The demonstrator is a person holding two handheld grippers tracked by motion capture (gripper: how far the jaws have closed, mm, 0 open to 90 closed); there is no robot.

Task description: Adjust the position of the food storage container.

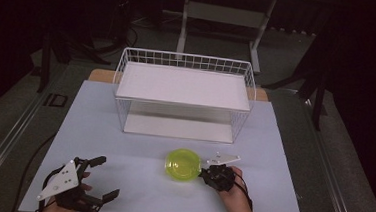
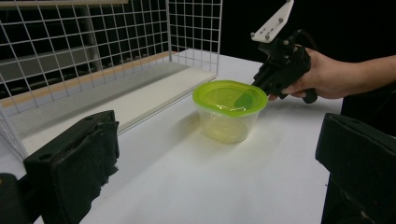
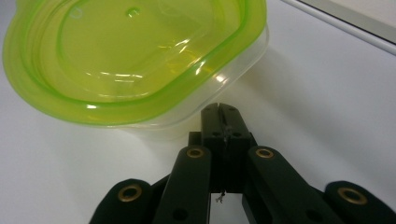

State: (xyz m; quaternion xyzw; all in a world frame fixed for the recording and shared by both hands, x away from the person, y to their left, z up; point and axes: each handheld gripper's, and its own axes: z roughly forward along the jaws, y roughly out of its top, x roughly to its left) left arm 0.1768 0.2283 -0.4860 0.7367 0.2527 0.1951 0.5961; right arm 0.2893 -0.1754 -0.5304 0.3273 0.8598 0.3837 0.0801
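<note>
A clear plastic tub [image 2: 227, 123] wears a yellow-green translucent lid [image 2: 229, 96]; the wire basket [image 1: 128, 64] shows a white grid pattern; both grippers' jaws are black.

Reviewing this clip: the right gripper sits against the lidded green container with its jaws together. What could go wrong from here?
1. The right gripper has its jaws closed, tips against the clear tub just under the green lid; pushing on would probably slide or tip the container instead of grasping it.
2. The lid overhangs the tub, so an upward nudge there might pop it loose.
3. The left gripper is open and well away from the container, so it gives no steadying support.
</note>
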